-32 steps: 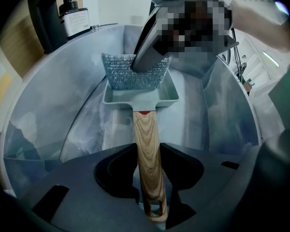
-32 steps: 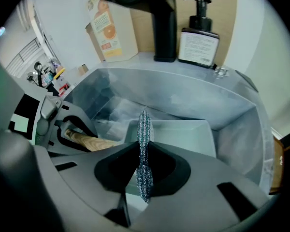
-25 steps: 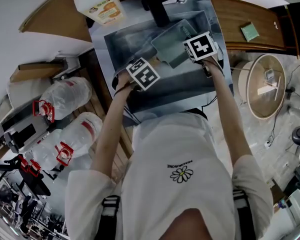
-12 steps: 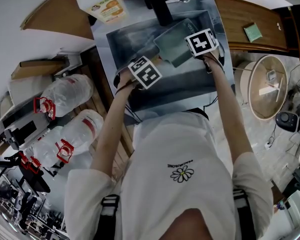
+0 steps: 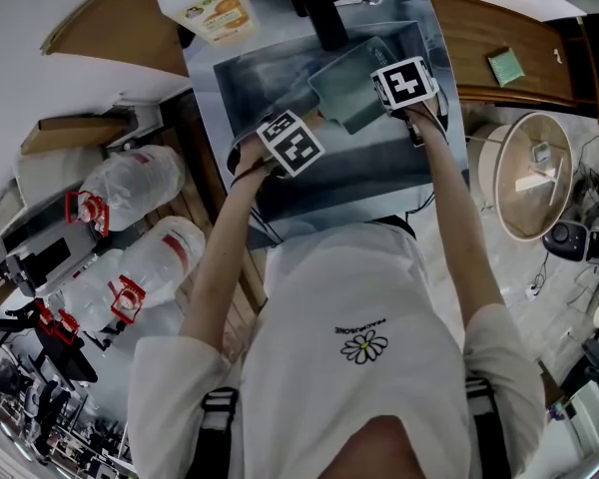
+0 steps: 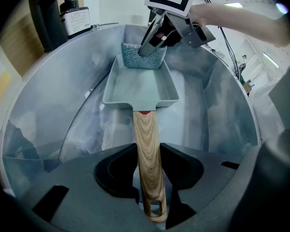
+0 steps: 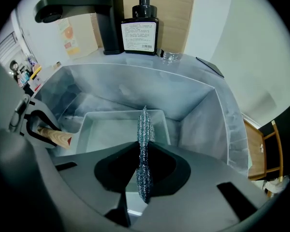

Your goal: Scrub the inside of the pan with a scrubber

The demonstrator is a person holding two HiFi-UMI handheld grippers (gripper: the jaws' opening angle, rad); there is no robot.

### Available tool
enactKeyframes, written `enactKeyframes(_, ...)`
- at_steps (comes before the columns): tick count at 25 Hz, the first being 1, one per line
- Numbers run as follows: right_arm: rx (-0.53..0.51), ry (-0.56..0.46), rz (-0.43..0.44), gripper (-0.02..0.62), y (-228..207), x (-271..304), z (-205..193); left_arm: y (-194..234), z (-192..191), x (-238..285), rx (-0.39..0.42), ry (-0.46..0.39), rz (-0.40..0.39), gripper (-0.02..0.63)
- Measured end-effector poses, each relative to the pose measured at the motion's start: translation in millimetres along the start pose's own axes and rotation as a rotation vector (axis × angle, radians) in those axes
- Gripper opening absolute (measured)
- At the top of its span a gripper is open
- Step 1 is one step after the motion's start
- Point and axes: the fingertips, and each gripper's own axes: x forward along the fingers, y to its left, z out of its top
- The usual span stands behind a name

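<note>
The fingers [image 6: 115,170] of the left gripper [image 6: 147,166] were clamped on the wooden handle [image 6: 146,139], holding the pan [image 6: 140,86] in the sink [image 6: 48,95] with its far end toward the sink's back edge. The right gripper [image 7: 143,166] pinched the scrubber [image 7: 144,129] edge-on at the pan's far wall. Step in hand: scrubbing the inside. The next move likely called for pressing the scrubber onto the pan floor and stroking toward the handle.

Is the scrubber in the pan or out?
In: the scrubber sits inside the pan, against its far wall, held by the right gripper.
</note>
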Motion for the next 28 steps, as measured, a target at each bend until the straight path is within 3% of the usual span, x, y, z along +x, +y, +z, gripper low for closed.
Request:
enactKeyframes(9,0.017,0.031,0.070,0.046,22,-2,-5,0,1,0,-0.004,0.001,-0.001,0.155)
enactKeyframes(28,0.110,0.014,0.321,0.048,112,-12,-6,0,1,0,-0.003,0.001,-0.002,0.155)
